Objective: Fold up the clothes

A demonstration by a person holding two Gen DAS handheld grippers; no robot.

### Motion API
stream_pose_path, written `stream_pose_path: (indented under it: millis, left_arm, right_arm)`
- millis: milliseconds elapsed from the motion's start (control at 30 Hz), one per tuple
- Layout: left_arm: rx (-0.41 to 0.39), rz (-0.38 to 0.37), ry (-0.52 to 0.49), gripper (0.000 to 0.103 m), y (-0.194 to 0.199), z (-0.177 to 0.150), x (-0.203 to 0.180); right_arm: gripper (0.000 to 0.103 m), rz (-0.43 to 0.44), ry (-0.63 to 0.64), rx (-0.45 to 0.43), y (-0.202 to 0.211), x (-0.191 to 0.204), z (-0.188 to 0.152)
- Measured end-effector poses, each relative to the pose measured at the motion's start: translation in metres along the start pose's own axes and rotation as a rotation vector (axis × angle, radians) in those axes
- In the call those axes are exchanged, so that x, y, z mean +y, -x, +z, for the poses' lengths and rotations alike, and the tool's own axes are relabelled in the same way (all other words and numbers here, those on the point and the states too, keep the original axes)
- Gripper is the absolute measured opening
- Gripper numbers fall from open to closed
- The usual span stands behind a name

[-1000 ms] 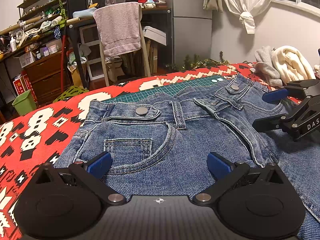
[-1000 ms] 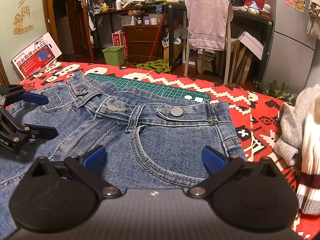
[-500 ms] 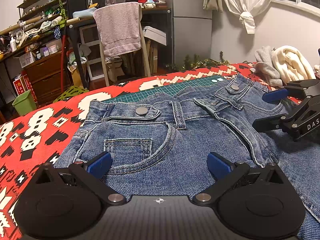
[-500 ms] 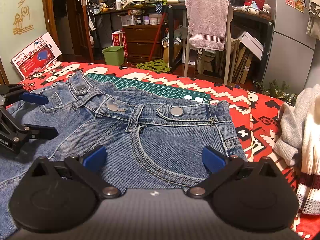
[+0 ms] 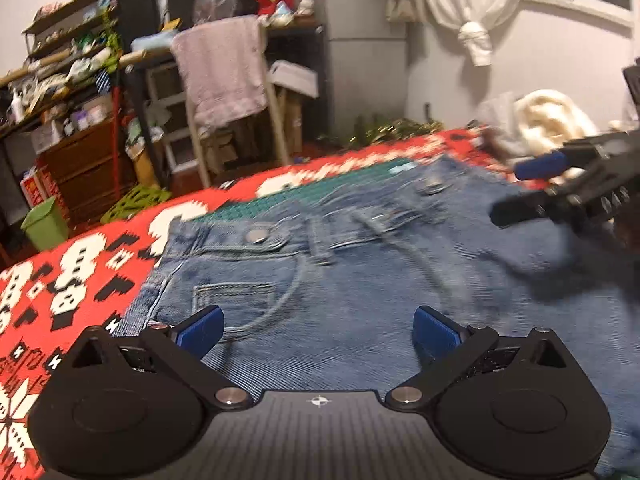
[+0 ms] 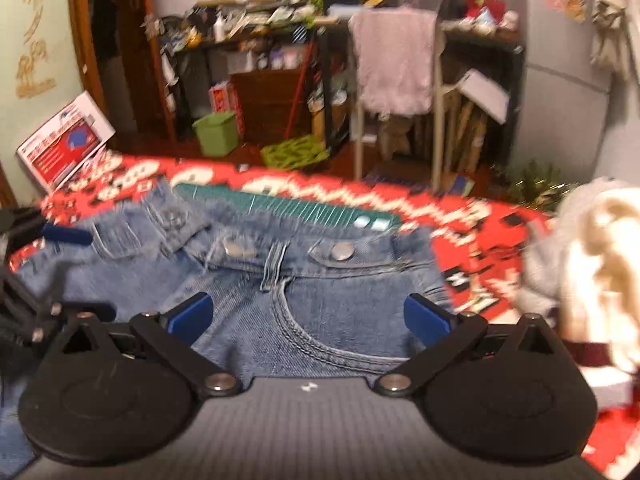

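A pair of blue jeans (image 5: 360,280) lies spread flat on a red blanket with a white and black pattern (image 5: 80,264), waistband toward the far edge, where it overlaps a green cutting mat (image 5: 320,196). Both wrist views are smeared by motion blur, so fine detail in the denim is hard to read.

On the left, the left gripper (image 5: 318,330) hangs over the left hip of the jeans, its two blue-padded fingers (image 5: 200,330) spread wide apart with nothing between them but denim below. The small coin pocket and the curved front pocket seam lie just ahead of the left pad, and a metal waistband button (image 5: 256,235) sits farther ahead. Whether the pads touch the cloth cannot be told.

Toward the right, the right gripper (image 6: 308,320) is over the right hip, its blue pads (image 6: 426,322) likewise wide apart and holding nothing. The curved right pocket seam runs between the pads, and the waistband with its buttons (image 6: 342,250) lies just beyond them. The jeans' right side edge falls close to the right pad.

Each gripper shows at the edge of the other's view, the two side by side above the upper part of the jeans. Farther right, a heap of cream and grey clothes (image 6: 592,256) rests on the blanket, apart from the jeans.
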State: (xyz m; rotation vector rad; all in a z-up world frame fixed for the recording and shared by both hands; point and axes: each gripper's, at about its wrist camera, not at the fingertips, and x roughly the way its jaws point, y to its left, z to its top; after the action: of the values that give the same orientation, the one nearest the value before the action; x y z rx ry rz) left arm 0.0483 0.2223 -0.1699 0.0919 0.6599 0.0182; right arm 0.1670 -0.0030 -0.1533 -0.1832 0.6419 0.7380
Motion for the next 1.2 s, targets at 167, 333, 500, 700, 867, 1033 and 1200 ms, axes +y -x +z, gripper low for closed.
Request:
stream_pose_path:
  millis: [167,333,500,700,867,1033,1200]
  left_arm:
    - [-0.045,-0.021,0.036,0.102,0.045,-0.005,-0.019]
    - [-0.078,-0.038,0.072,0.103,0.089,-0.017,-0.034]
    - [-0.058,-0.007,-0.026,0.102,0.125,-0.036,-0.060]
    - [0.008,-0.073,0.021,0.092,0.152,-0.058,-0.072]
    - [0.065,-0.107,0.081,0.062,0.150,-0.075,-0.081]
    - [0.108,-0.147,0.064,0.032,0.141,-0.090,-0.092]
    - [0.112,-0.170,0.045,0.030,0.137,-0.093,-0.100]
  right_arm:
    - [0.103,-0.061,-0.005,0.013,0.051,0.013,-0.010]
    - [0.103,-0.021,0.025,0.030,0.096,0.040,-0.037]
    - [0.102,-0.003,0.056,0.056,0.132,0.076,-0.062]
    - [0.086,0.005,0.001,0.103,0.165,0.111,-0.093]
    - [0.073,0.024,-0.074,0.155,0.166,0.120,-0.114]
    - [0.026,0.090,-0.145,0.197,0.152,0.119,-0.122]
    - [0.026,0.126,-0.171,0.188,0.137,0.122,-0.122]
